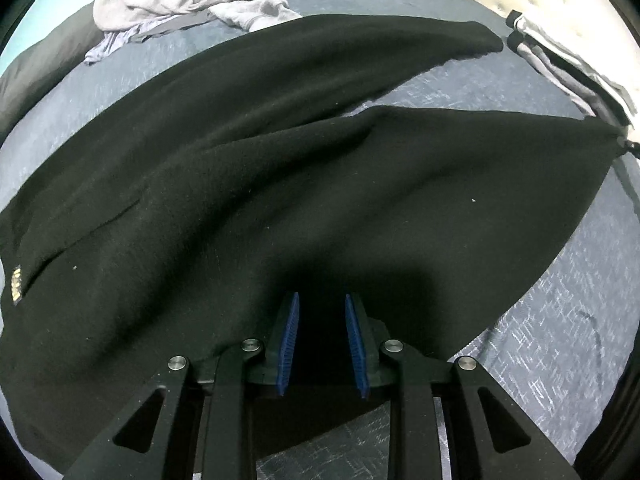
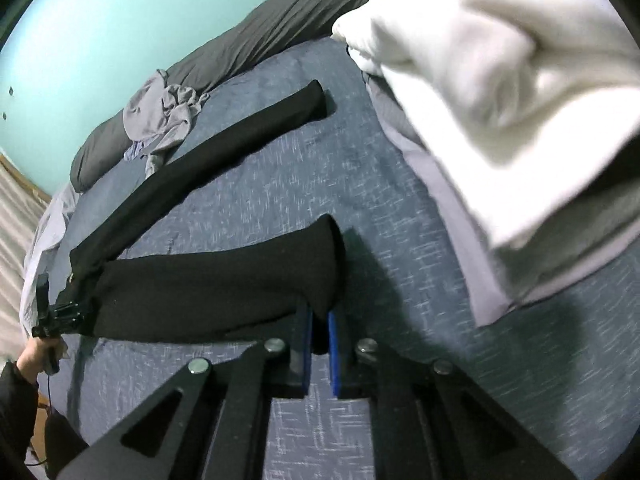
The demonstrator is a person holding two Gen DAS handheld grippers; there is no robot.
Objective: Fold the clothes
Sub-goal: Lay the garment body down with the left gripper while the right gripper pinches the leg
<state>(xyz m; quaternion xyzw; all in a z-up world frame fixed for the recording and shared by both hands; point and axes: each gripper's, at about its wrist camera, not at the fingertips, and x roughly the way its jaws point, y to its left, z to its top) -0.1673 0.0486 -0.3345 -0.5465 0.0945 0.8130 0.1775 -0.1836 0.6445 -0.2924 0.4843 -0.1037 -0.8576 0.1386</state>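
The black trousers (image 2: 208, 280) lie spread across the blue bedspread (image 2: 280, 184), their two legs splayed apart toward the head of the bed. The right claw (image 2: 319, 334) pinches the cuff of the nearer leg between its blue pads. At the waist end, the left claw (image 1: 321, 320) hangs low over the dark cloth, its pads a little apart with cloth between them; whether they press it I cannot tell. A crumpled grey garment (image 2: 160, 120) lies near the farther leg, beside a dark pillow (image 2: 248, 40); white bedding (image 2: 500, 80) bunches on the right.
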